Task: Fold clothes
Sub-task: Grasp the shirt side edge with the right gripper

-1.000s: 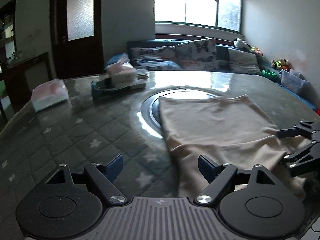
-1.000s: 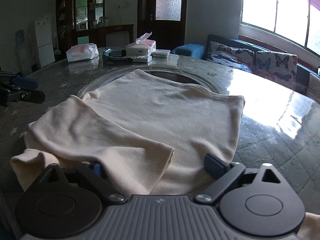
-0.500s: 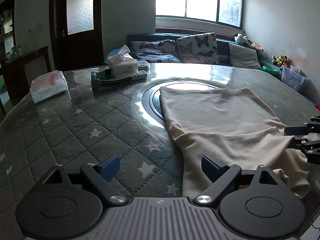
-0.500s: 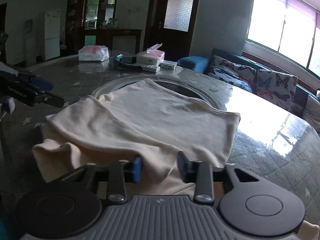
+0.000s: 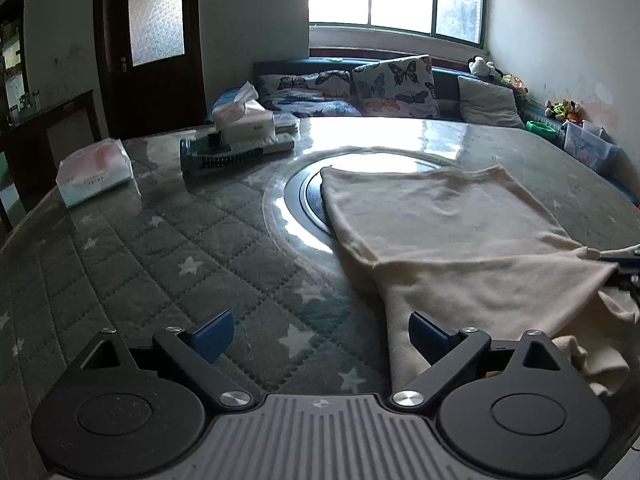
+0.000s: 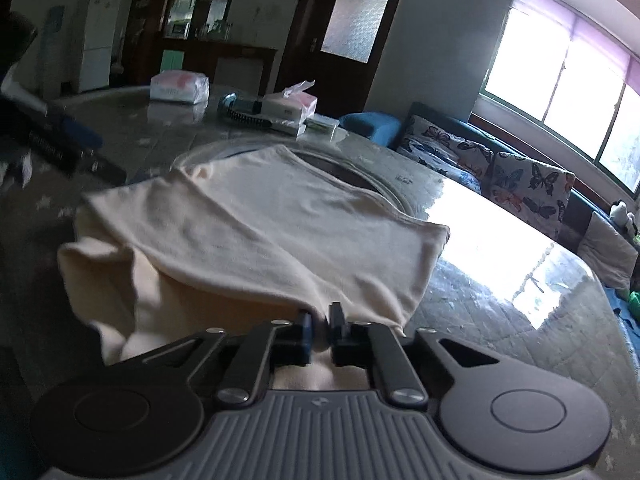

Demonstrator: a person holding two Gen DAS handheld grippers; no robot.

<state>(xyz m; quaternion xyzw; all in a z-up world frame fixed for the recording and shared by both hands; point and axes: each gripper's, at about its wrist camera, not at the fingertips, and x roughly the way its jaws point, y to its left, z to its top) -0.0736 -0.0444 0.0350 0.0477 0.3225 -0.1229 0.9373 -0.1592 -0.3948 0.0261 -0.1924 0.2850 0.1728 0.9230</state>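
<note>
Right gripper [image 6: 319, 326]: your two fingers are pinched nearly together on a fold of the cream garment [image 6: 280, 232], at its near corner; a little cloth bulges between the blue pads.
Left gripper [image 5: 320, 334]: your fingers are spread wide with nothing between them; the right-hand pad sits just over the garment's near left edge, the other over bare table.
Cream garment: it lies on the quilted star-pattern tablecloth [image 5: 168, 264] under glass, its far part spread flat and partly over the round turntable [image 5: 296, 216]. The near part is doubled over itself and rumpled by your right gripper.
Beyond the cloth: a tissue pack [image 5: 94, 170], a tissue box [image 5: 244, 118] and a dark hairbrush [image 5: 224, 156] sit well apart from the garment, toward the far left.
Step in hand: you appear to be early in a fold, one corner gripped and the other not yet taken.
Next move: likely close your left gripper on the matching near corner, then lift both corners evenly and carry them toward the far edge, keeping the hem taut so the layer lands without wrinkles.
</note>
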